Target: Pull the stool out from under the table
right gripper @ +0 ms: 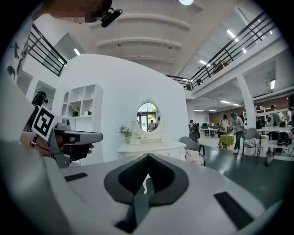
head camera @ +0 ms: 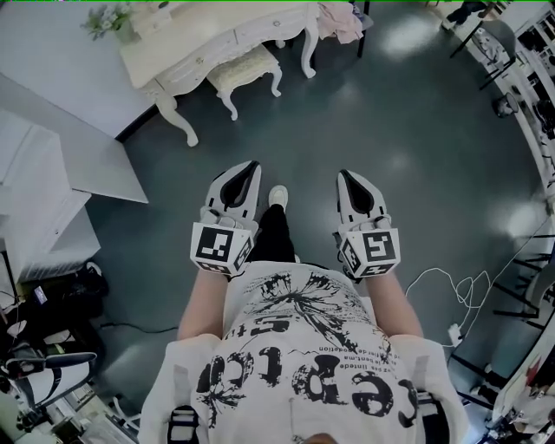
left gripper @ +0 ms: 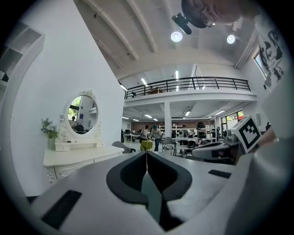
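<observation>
A white cushioned stool (head camera: 245, 69) with curved legs stands partly tucked under the white dressing table (head camera: 217, 35) at the top left of the head view. Both grippers are held low in front of the person, well short of the stool and pointing toward it. My left gripper (head camera: 252, 165) is shut with nothing in it; its jaws meet in a thin line (left gripper: 147, 155). My right gripper (head camera: 343, 174) is shut and empty too (right gripper: 148, 159). The table with its oval mirror (right gripper: 148, 117) shows ahead in the right gripper view, where the jaws hide the stool.
A chair draped with pink cloth (head camera: 340, 22) stands right of the table. White shelving (head camera: 52, 173) fills the left side. A white cable (head camera: 451, 286) lies on the dark floor at right, beside metal racks (head camera: 529, 78). The person's shoe (head camera: 277, 195) is between the grippers.
</observation>
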Motion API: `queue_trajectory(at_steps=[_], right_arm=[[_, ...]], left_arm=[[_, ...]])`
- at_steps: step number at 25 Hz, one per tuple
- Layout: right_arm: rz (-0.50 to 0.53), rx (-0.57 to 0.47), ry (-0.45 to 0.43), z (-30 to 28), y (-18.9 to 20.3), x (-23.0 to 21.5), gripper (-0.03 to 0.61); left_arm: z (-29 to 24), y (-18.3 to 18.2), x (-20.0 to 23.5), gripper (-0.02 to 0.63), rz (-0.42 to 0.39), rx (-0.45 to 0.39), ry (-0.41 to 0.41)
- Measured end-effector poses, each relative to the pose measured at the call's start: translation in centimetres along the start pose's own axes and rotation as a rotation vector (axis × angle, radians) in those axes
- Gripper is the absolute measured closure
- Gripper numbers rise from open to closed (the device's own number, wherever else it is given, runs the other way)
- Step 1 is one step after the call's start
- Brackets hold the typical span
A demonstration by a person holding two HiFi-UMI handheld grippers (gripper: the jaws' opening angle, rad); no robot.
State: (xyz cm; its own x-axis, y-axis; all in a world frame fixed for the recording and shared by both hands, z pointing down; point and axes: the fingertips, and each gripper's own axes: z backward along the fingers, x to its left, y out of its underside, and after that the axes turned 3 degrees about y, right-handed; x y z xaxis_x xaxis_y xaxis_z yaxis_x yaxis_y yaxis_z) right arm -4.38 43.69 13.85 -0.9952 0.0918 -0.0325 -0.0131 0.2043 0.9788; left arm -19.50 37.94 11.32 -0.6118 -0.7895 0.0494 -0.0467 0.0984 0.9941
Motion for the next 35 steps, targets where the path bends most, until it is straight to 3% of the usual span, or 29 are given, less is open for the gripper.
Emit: queue_trajectory(at_steps=[12,20,26,35], right_arm=[[0.031,0.052,-0.004,-14.7,-1.7,-6.0,0.561],[0.057,0.082,-0.041,-28.5,-4.4,-10.2,0.561],[0.045,0.097,-0.086,-35.9,-5.9,-12.2,0.561],[0.059,0.168,-0.249,-47.1,-3.6,-14.5,0.561]], left_arm=[[-13.5,0.7,10.3,0.592,0.087,0.007,-0.016],[-23.8,-1.3,19.9,0.592,0.086,-0.001,-0.049],[-28.5,-1.9,24.2,0.592,0.099,0.011,-0.09],[-32.8,1.6,29.3,0.592,0.184,0.01,-0.272]])
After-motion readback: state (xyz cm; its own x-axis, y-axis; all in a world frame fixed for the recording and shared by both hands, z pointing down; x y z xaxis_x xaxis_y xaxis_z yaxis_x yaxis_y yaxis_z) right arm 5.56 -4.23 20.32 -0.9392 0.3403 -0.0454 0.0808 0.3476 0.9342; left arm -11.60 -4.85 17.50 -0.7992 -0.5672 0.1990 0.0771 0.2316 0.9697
